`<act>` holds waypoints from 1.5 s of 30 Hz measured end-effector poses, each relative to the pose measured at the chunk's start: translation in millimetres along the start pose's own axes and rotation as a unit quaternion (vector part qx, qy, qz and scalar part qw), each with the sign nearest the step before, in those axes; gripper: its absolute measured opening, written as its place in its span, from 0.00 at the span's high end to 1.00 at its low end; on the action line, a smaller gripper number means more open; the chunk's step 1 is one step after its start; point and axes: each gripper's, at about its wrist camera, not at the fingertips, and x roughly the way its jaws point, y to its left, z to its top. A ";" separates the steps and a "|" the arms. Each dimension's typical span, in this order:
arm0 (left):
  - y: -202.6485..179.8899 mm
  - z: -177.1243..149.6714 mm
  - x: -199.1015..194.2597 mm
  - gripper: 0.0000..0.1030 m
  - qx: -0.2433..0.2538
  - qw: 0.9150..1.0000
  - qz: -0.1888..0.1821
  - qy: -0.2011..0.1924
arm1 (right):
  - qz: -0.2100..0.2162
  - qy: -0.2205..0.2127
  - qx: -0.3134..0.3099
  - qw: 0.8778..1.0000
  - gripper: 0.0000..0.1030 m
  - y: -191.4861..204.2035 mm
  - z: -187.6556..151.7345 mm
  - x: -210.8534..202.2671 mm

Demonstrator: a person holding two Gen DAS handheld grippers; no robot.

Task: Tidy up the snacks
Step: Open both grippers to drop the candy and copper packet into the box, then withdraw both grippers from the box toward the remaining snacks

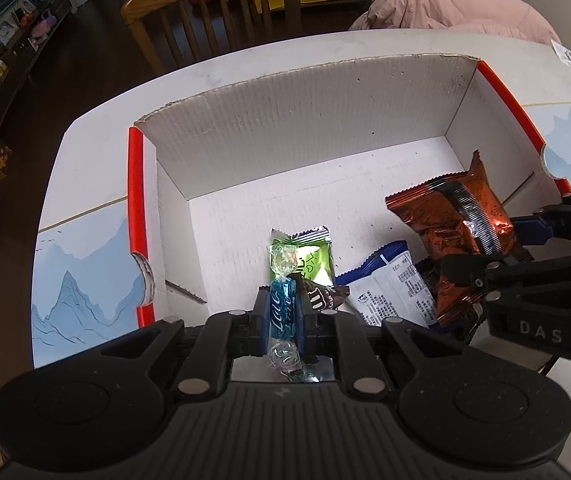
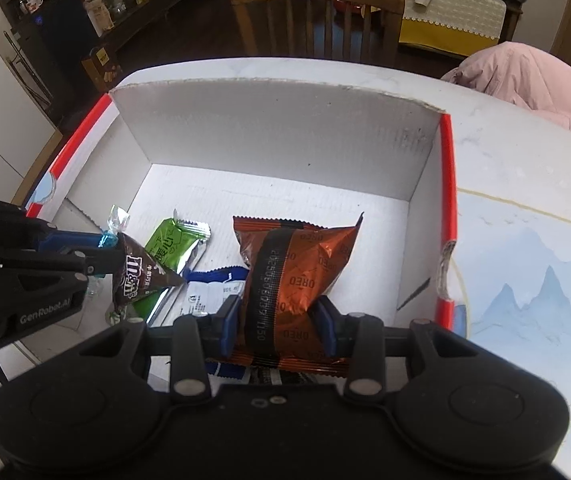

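Note:
An open white cardboard box (image 1: 305, 128) with red edges stands on the table; it also shows in the right wrist view (image 2: 285, 128). My left gripper (image 1: 283, 312) is shut on a blue twist-wrapped candy (image 1: 283, 314) at the box's near edge. My right gripper (image 2: 279, 320) is shut on an orange Oreo packet (image 2: 297, 276), held over the box's near right part; the packet also shows in the left wrist view (image 1: 457, 220). Inside the box lie a green packet (image 2: 173, 248), a brown M&M's packet (image 2: 137, 276) and a blue-and-white packet (image 1: 393, 288).
A wooden chair (image 2: 317, 12) stands beyond the table's far edge. A pink jacket (image 2: 533, 80) lies at the far right. The table (image 2: 525, 272) has a blue mountain print beside the box. Shelves and furniture line the dark floor at the left.

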 end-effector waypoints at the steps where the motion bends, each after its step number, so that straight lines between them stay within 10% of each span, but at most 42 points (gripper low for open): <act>1: -0.4 -0.4 0.2 0.88 0.001 1.000 0.000 0.000 | -0.001 0.001 -0.002 1.000 0.62 0.6 -0.4 1.1; 45: 10.7 -64.5 -109.7 0.80 0.000 0.993 -0.060 -0.097 | -0.007 -0.102 0.017 0.995 0.39 40.6 -45.7 -114.6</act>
